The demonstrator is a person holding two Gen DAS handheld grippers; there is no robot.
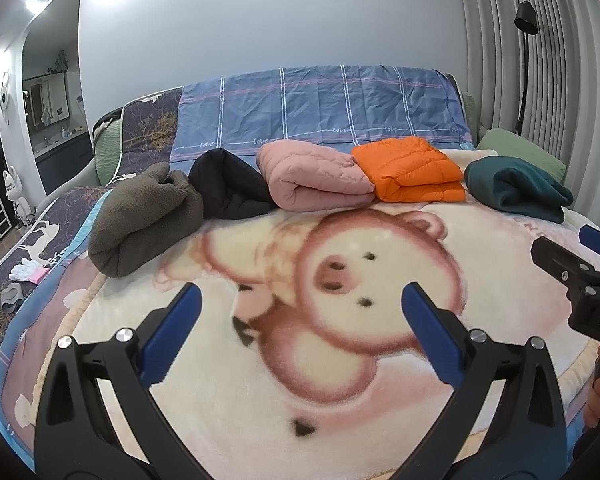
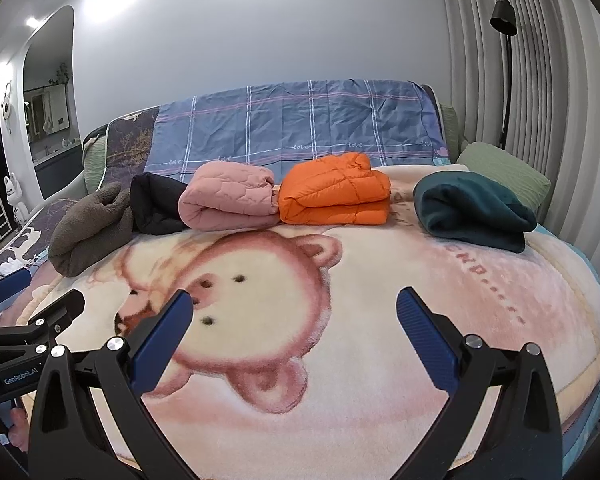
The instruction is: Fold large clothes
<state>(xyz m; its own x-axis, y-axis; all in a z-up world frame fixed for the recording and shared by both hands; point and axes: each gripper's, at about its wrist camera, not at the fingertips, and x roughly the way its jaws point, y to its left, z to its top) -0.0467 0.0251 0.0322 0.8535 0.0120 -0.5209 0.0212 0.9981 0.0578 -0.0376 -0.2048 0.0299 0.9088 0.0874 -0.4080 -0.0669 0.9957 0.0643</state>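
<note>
Several folded garments lie in a row at the far side of the bed: a brown fleece, a black jacket, a pink quilted jacket, an orange down jacket and a dark teal fleece. My left gripper is open and empty above the bear-print blanket. My right gripper is open and empty beside it, and shows at the right edge of the left wrist view.
A blue plaid sheet covers the headboard. A green pillow lies at the far right. A black floor lamp stands by the curtains. White gloves lie at the bed's left edge.
</note>
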